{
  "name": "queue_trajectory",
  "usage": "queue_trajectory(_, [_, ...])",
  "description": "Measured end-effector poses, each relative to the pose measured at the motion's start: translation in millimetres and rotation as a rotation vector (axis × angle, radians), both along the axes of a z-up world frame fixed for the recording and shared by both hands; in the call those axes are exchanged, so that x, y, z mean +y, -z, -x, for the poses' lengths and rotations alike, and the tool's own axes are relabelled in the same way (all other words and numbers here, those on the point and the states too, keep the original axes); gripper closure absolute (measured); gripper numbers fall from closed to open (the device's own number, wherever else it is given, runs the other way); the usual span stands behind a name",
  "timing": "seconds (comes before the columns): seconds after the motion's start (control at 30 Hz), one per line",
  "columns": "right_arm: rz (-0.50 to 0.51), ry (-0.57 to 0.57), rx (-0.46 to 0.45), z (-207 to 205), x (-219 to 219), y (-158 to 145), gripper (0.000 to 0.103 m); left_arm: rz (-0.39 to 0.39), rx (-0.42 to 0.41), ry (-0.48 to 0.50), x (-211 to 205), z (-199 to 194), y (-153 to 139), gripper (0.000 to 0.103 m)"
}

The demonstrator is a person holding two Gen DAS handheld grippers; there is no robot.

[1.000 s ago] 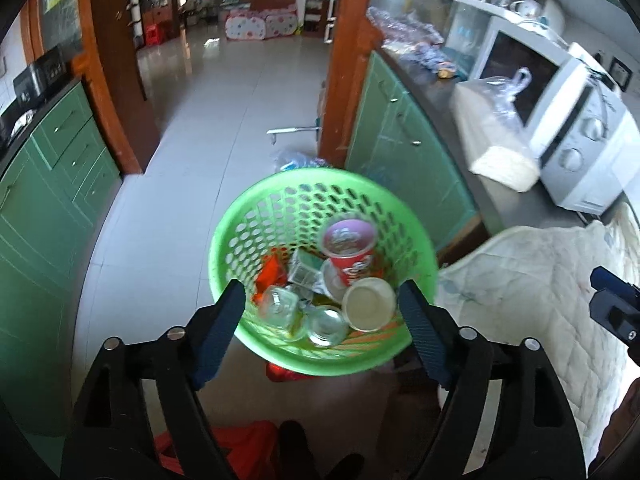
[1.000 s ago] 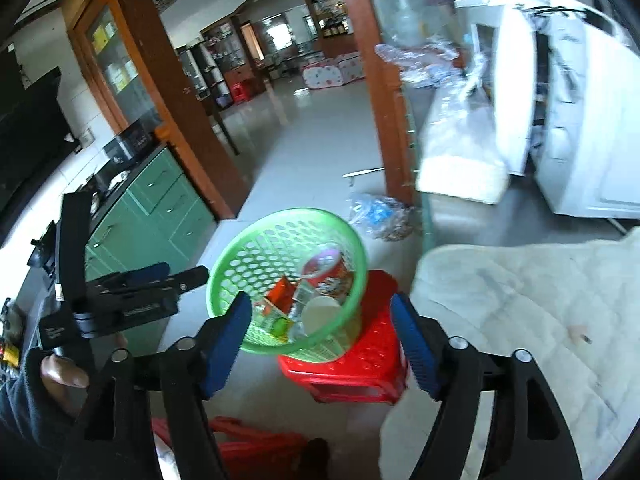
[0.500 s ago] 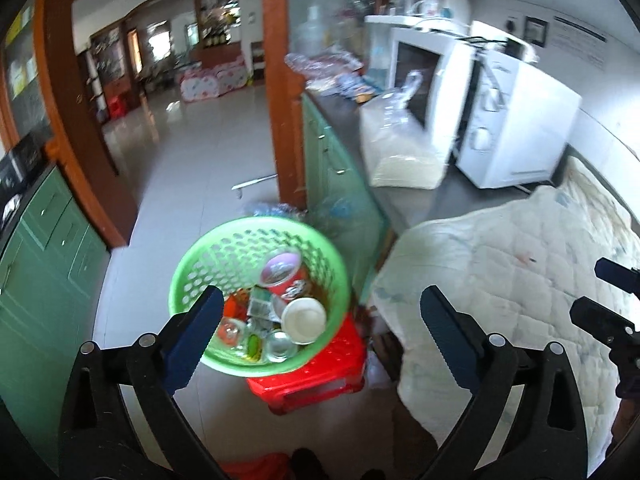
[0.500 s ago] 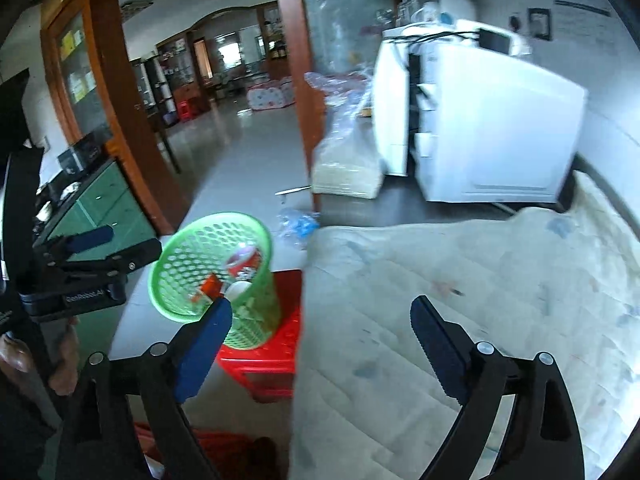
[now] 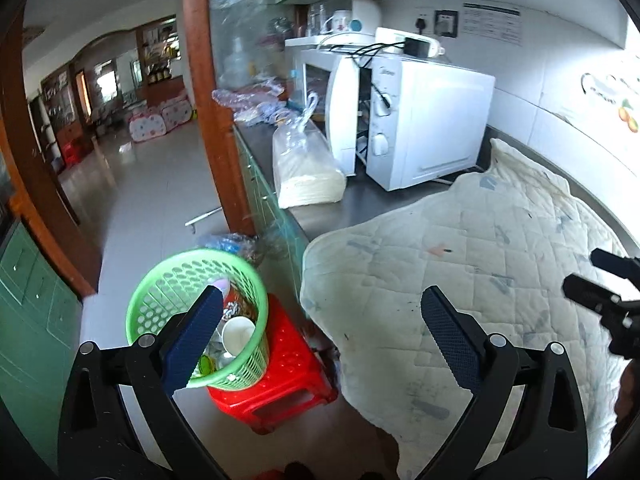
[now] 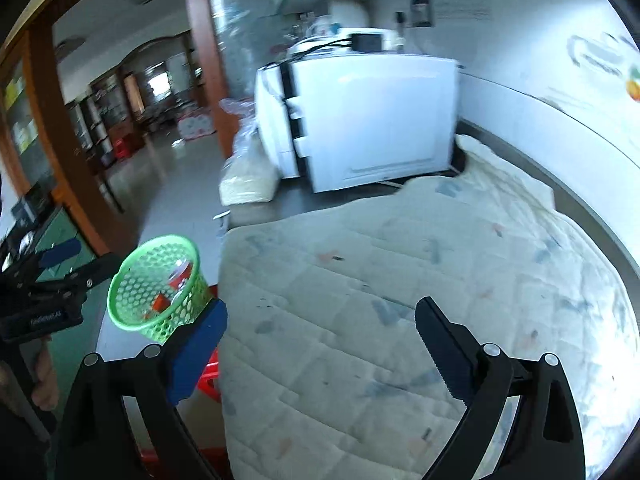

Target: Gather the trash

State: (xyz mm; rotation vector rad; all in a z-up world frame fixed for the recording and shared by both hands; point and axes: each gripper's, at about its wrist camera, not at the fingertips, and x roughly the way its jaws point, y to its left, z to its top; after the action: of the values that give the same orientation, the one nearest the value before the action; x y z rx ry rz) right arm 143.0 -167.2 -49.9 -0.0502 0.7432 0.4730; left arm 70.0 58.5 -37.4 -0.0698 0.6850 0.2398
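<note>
A green perforated trash basket stands on a red plastic stool beside the counter. It holds a white cup, a red can and other scraps. It also shows in the right wrist view. My left gripper is open and empty, raised above the counter's edge beside the basket. My right gripper is open and empty above a pale quilted cloth on the counter. The left gripper shows at the left of the right wrist view.
A white microwave with its door open and a clear bag of white grain stand at the back of the counter. Green cabinets line the left. A wooden pillar stands by the counter's end. A crumpled plastic bag lies on the floor.
Both grippers have risen and swung right, away from the basket and toward the cloth-covered counter. Both stayed open and empty. The basket's contents have not changed.
</note>
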Motion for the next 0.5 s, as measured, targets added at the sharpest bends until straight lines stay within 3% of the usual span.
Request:
queue_trajectory(0.2, [-0.007, 0.084, -0.034, 9, -26, -17, 0.011, -0.013, -0.022, 0.041, -19, 4, -13, 0.005])
queue_trajectory(0.5, [-0.011, 0.122, -0.109, 25, -43, -37, 0.009, -0.012, -0.069, 0.072, -35, 12, -31, 0.005])
